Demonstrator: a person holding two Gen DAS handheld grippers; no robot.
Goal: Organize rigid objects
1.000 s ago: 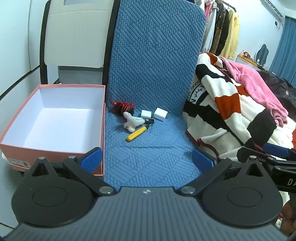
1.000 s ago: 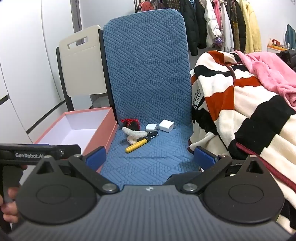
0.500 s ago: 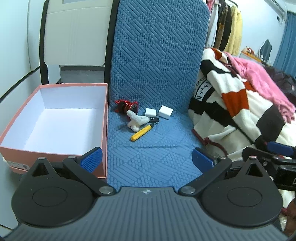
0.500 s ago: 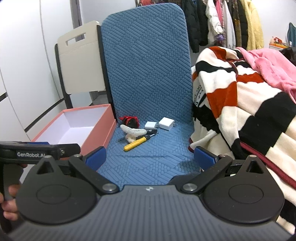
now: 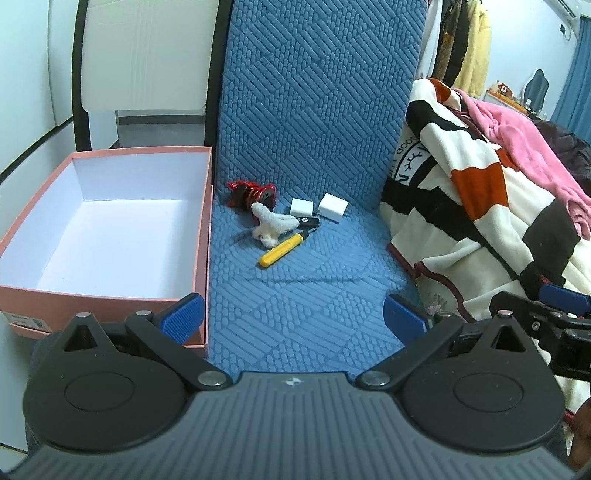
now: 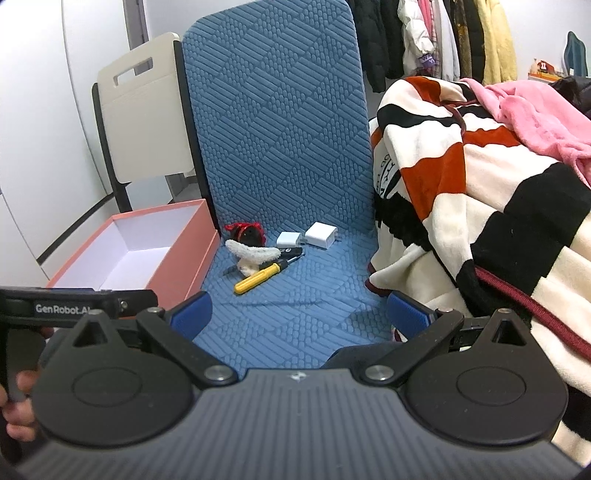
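Note:
On the blue quilted mat lie a yellow-handled screwdriver, a white fuzzy piece, a red and black coiled item, two white chargers and a small black item. The same pile shows in the right wrist view, with the screwdriver nearest. An open, empty pink box stands left of the mat. My left gripper is open and empty, well short of the pile. My right gripper is open and empty, also short of it.
A striped blanket and pink cloth are heaped along the mat's right edge. A white chair back and the upright blue cushion stand behind. Clothes hang at the back right. The left gripper's body shows at the left.
Both grippers have moved forward, closer to the pile of objects, which looks larger now. Both stay open. Nothing on the mat has moved.

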